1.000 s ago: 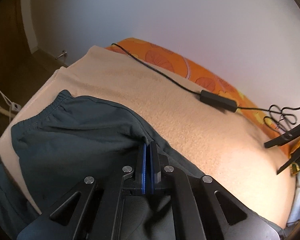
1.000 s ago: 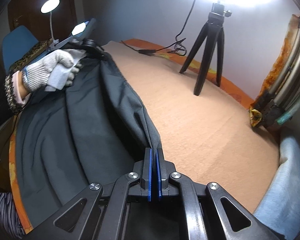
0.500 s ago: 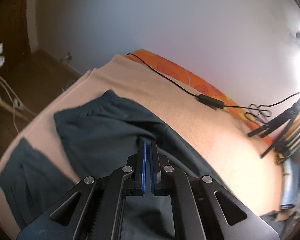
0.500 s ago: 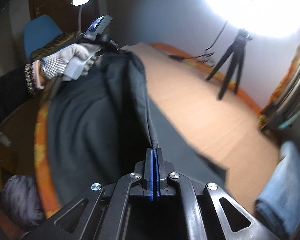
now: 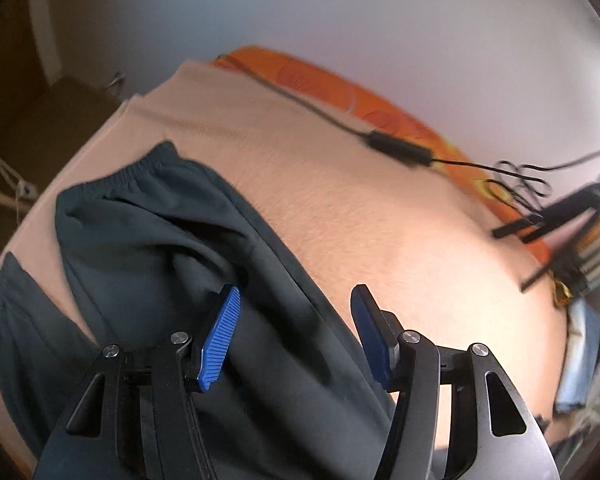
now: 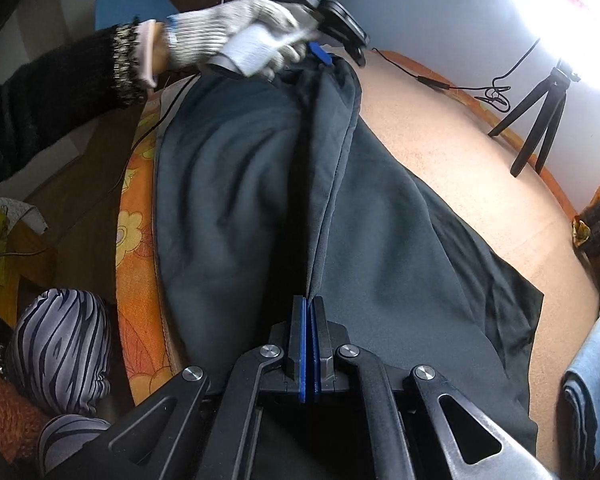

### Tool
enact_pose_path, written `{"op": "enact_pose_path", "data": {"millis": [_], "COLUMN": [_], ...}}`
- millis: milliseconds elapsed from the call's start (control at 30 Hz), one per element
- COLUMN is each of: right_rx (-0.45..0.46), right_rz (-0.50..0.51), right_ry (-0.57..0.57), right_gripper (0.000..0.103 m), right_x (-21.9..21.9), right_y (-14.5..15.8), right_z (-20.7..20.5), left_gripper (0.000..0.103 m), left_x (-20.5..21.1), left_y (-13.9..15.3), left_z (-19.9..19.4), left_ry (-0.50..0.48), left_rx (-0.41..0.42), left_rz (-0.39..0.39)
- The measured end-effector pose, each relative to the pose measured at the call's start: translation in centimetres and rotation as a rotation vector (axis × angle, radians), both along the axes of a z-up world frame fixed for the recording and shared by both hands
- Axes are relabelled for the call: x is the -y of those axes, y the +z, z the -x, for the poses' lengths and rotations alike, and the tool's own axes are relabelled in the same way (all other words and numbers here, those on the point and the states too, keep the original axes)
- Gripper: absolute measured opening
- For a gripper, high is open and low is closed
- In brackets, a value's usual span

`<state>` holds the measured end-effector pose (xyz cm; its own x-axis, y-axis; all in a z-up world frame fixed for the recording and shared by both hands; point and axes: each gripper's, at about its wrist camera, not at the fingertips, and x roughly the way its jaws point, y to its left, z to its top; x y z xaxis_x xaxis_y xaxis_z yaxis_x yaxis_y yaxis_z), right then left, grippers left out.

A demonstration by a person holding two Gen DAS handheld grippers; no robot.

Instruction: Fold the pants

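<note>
The dark grey fabric pants (image 6: 380, 240) lie spread over a beige fleece blanket (image 5: 380, 220) that covers the table, with an orange flower-patterned cloth (image 6: 134, 240) showing along the table's near and far edges. The right tongs (image 6: 309, 344) are closed tight on a raised fold of the pants, which runs as a taut ridge from their blue pads (image 6: 302, 352) toward the far left corner. There a white knit-gloved left hand (image 6: 236, 40) holds the left tongs (image 5: 296, 328); their jaws have just been opening and now stand apart above the fabric, the ribbed blue pads (image 5: 220, 340) not pressing on it, though cloth lies beneath and between them. In the left wrist view the elastic waistband (image 5: 128, 172) sits near the table's left edge. A thin black cable with an inline box (image 5: 400, 148) runs along the far edge, and a small black tripod (image 6: 540, 120) stands near the far right corner. Folded light blue denim (image 6: 592, 392) lies at the right edge.
</note>
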<state>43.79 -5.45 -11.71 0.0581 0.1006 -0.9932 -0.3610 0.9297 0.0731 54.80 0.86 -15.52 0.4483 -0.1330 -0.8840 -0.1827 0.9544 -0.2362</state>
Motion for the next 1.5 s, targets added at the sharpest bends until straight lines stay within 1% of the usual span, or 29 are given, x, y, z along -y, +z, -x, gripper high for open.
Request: {"op": "enact_pose_path", "data": {"millis": [133,167,200,267,300,333,400,467,567,667,733,767,800,867,967,1000,1067,1167,1267,1300,1367,1433,1500], "right_rx": [0.012,0.013,0.014,0.017,0.017,0.019,0.031,0.046,0.084,0.113,0.122,0.125,0.127,0.123,0.103,0.094,0.068,0.034,0.001,-0.014,-0.044,-0.080,-0.125], "right_rz": [0.000,0.001,0.000,0.005,0.007,0.011,0.031,0.059,0.133,0.153,0.154,0.153,0.151,0.145,0.141,0.140,0.137,0.136,0.136,0.139,0.144,0.149,0.140], "right_ry": [0.000,0.000,0.000,0.001,0.000,-0.001,-0.013,-0.034,-0.062,-0.104,-0.110,-0.105,-0.096,-0.069,-0.021,-0.012,0.005,0.025,0.032,0.038,0.051,0.066,0.081], "right_gripper": [0.000,0.000,0.000,0.000,0.000,0.000,0.000,0.000,0.000,0.000,0.000,0.000,0.000,0.000,0.000,0.000,0.000,0.000,0.000,0.000,0.000,0.000,0.006], "right_x": [0.1,0.0,0.1,0.2,0.2,0.4,0.7,1.3,2.0,2.9,2.9,2.7,2.4,1.3,-0.4,-0.8,-1.9,-3.3,-4.2,-4.5,-4.9,-5.2,-5.3], "right_y": [0.3,0.2,0.2,0.0,0.0,0.0,0.0,0.0,0.5,1.5,2.5,2.9,3.2,3.9,4.1,4.1,4.0,3.4,2.7,2.4,1.8,1.2,0.7], "right_z": [0.3,0.3,0.3,0.3,0.2,0.2,-0.1,-0.4,-0.9,-1.2,-1.2,-1.2,-1.0,-0.6,0.4,0.8,1.7,2.9,3.8,4.2,4.7,5.1,5.4], "left_gripper": [0.056,0.054,0.049,0.016,0.000,0.002,0.002,0.001,0.001,0.001,0.001,0.001,0.001,0.001,0.001,0.001,0.001,0.001,0.001,0.002,0.006,0.014,0.018], "left_x": [-0.6,-0.6,-0.5,-0.6,-0.8,-1.2,-2.0,-2.8,-4.3,-6.9,-7.7,-8.5,-9.2,-10.6,-13.2,-13.1,-14.0,-14.6,-15.3,-15.3,-16.2,-15.9,-16.0], "left_y": [-1.6,-1.6,-1.7,-1.9,-2.1,-2.1,-2.2,-1.8,0.0,2.5,3.6,4.2,4.3,4.3,3.3,2.9,1.6,0.1,-2.1,-2.4,-2.7,-2.0,-1.2], "left_z": [-1.1,-1.2,-1.2,-1.1,-1.0,-0.7,0.0,0.9,2.6,5.5,7.8,9.7,10.4,13.2,17.3,17.6,19.7,21.9,23.1,23.2,24.4,24.9,25.7], "left_ry": [0.067,0.073,0.074,0.073,0.071,0.075,0.083,0.081,0.091,0.107,0.099,0.095,0.089,0.086,0.105,0.112,0.120,0.124,0.139,0.142,0.136,0.126,0.119], "left_rx": [-0.017,0.002,0.018,0.050,0.053,0.074,0.096,0.123,0.184,0.256,0.293,0.317,0.324,0.336,0.337,0.336,0.320,0.293,0.242,0.235,0.224,0.234,0.255], "left_rz": [0.009,0.001,-0.012,-0.043,-0.036,-0.012,0.030,0.046,0.096,0.164,0.176,0.171,0.174,0.174,0.205,0.205,0.198,0.181,0.200,0.200,0.179,0.144,0.080]}}
